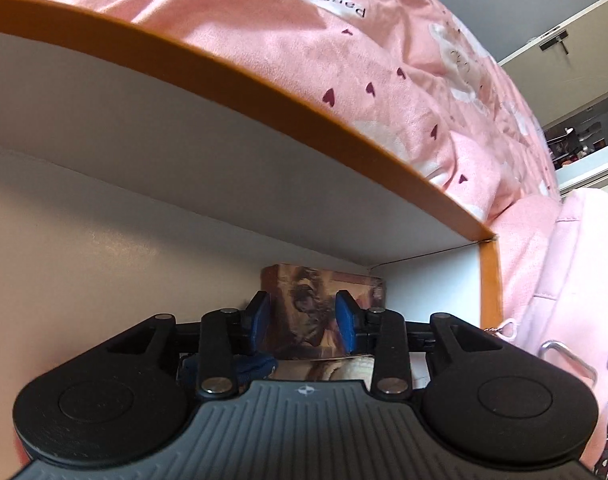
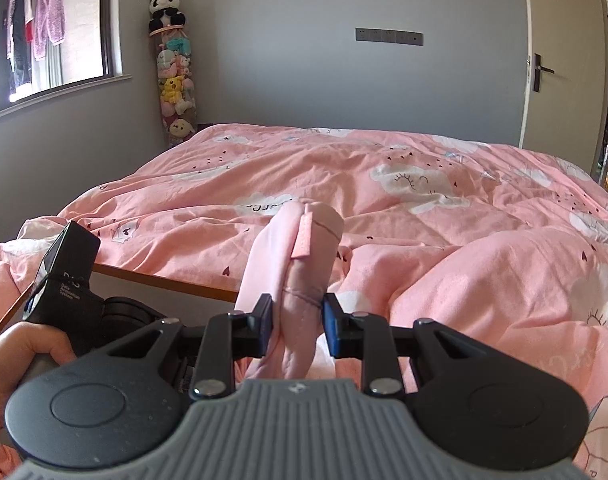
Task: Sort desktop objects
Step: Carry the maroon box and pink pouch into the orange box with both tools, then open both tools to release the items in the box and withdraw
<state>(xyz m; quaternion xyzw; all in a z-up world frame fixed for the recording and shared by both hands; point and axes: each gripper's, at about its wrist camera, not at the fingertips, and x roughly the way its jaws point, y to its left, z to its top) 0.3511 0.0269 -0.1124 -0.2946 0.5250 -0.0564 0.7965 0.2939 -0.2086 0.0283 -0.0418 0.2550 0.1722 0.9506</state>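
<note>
A white box (image 1: pixel 184 184) with an orange rim sits on the pink bed, open at the top. In its far right corner a small pack (image 1: pixel 323 312) printed with a brownish, painting-like picture stands upright against the wall; it looks like a card pack, though I cannot be sure. It sits between blue pads that stand clear of its sides. Just below it lies a flat piece with a similar print. Over the bed, a pale pink pouch (image 2: pixel 300 280) of soft fabric is pinched upright, bunched and folded, a small pink tab sticking out near its top.
</note>
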